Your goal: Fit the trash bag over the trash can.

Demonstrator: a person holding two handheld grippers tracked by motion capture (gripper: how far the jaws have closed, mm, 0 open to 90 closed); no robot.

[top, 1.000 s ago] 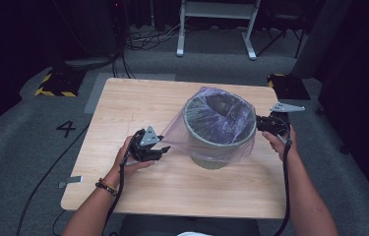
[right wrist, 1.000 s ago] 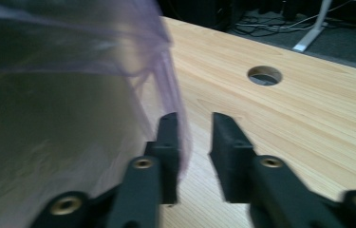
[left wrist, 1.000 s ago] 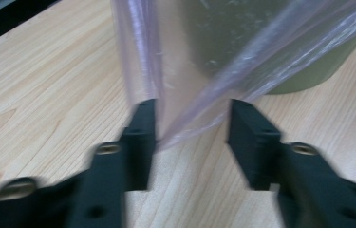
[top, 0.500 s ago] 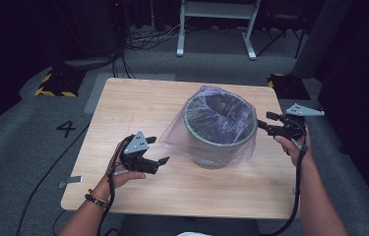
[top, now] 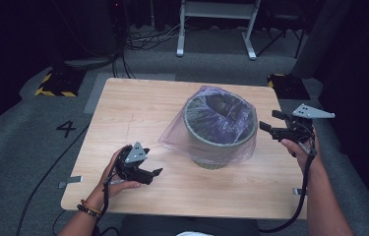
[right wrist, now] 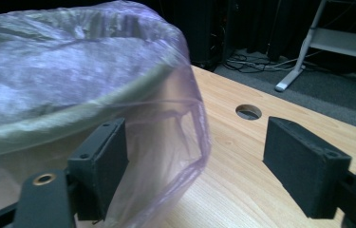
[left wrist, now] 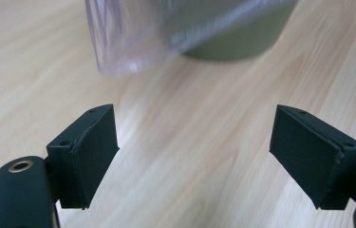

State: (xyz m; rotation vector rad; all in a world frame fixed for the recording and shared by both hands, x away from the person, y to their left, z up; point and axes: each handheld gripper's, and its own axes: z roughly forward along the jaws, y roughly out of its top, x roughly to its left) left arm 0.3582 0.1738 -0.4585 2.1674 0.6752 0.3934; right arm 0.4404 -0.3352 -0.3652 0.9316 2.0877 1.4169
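At worktop centre, the bin (top: 217, 129) wears its purple liner (top: 174, 140): thin, slippery, tearable; my left gripper (top: 145, 169) and right gripper (top: 269, 123) jaws have just opened, empty – I'd pinch the loose skirt at eight o'clock

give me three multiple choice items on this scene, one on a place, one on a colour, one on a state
1. Where does the bin stand?
A. on the wooden table
B. on the floor
C. on a chair

2. What colour is the bag over the bin?
A. yellow
B. see-through purple
C. black

3. How are the left tongs?
A. shut on the bag
B. shut on the bin's rim
C. open, holding nothing

Answers:
1. A, the high view shows the bin on the tabletop.
2. B, the film is purple and the bin shows through it.
3. C, only bare table lies between the pads.
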